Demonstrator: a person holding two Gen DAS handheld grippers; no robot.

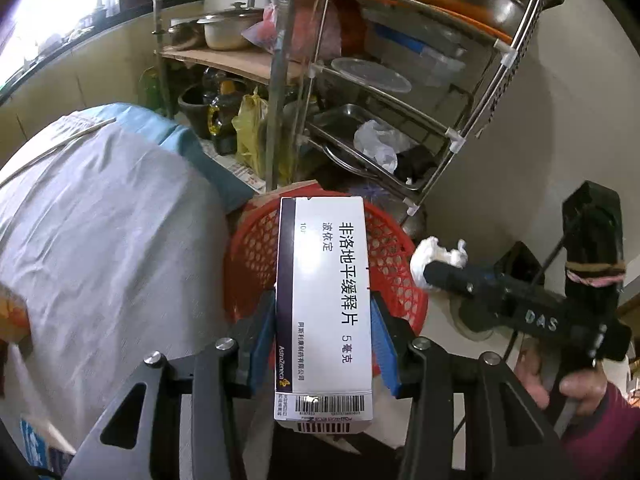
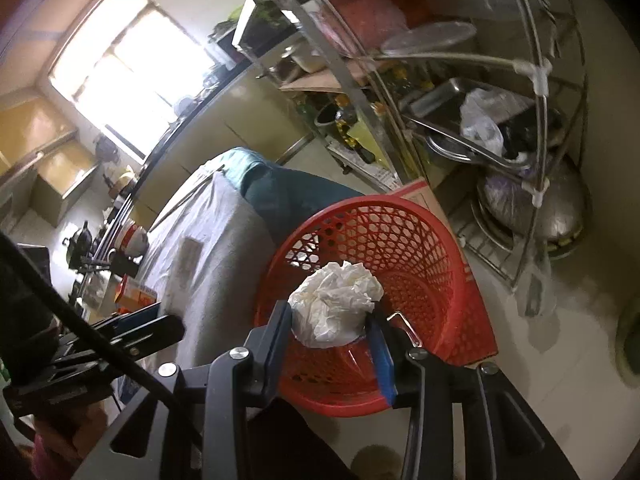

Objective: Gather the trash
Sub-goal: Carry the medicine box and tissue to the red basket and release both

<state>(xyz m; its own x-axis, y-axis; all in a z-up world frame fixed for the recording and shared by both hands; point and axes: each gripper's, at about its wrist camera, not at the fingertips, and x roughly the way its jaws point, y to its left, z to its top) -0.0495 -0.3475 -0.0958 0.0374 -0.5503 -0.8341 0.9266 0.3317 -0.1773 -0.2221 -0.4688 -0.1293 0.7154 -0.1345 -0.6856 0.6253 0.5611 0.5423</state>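
My left gripper [image 1: 323,312] is shut on a white medicine box [image 1: 325,304] with black Chinese print, held over the red mesh waste basket [image 1: 394,280]. My right gripper [image 2: 330,320] is shut on a crumpled white tissue wad [image 2: 334,304], held above the same red basket [image 2: 432,264]. The right gripper with the tissue [image 1: 436,258] also shows at the right of the left wrist view, beside the basket's rim. The basket stands on the floor against a table covered in grey cloth [image 1: 100,220].
A metal wire rack [image 1: 400,92] with pots, trays and plastic bags stands behind the basket. A cardboard piece [image 2: 424,194] leans behind the basket. The cloth-covered table [image 2: 208,248] holds an orange box [image 2: 136,292]. Pale tiled floor [image 2: 560,340] lies to the right.
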